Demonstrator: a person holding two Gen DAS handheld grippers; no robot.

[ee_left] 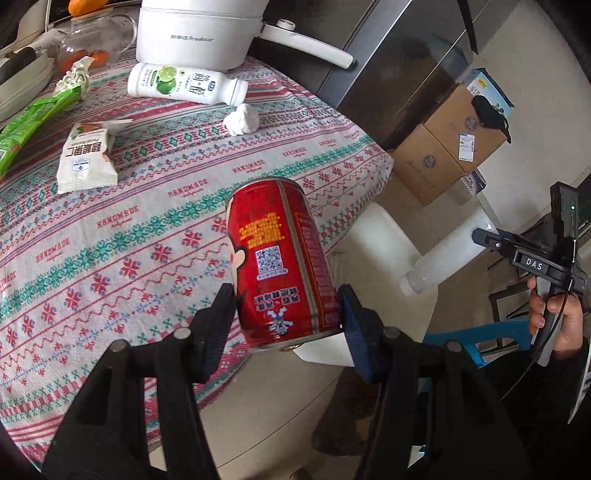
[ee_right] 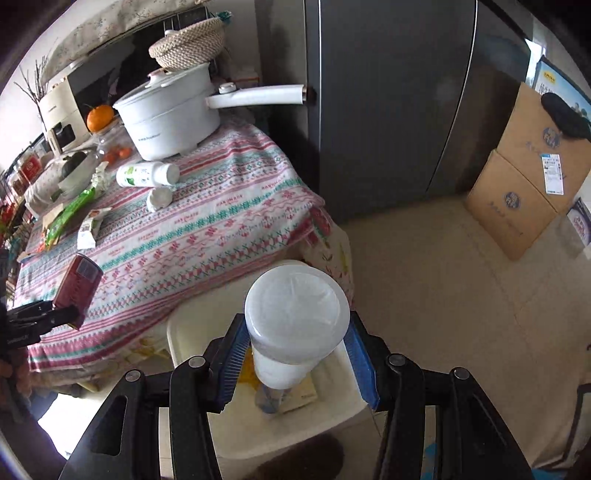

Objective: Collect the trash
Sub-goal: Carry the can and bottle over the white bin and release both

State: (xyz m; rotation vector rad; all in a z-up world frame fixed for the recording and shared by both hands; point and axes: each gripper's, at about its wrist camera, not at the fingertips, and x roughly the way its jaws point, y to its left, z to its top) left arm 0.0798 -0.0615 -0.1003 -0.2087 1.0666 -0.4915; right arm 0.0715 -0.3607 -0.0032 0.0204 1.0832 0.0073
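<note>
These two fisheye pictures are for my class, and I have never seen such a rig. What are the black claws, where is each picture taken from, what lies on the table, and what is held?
No robot: a person holds a two-finger gripper in each hand, each with a camera looking along its fingers.

The left view shows the left gripper shut on a red can above the table edge. The right view shows the right gripper shut on a clear plastic bottle above a white bin.

On the patterned tablecloth lie a white bottle, a crumpled tissue, a snack packet, a green wrapper and a white pot.
</note>
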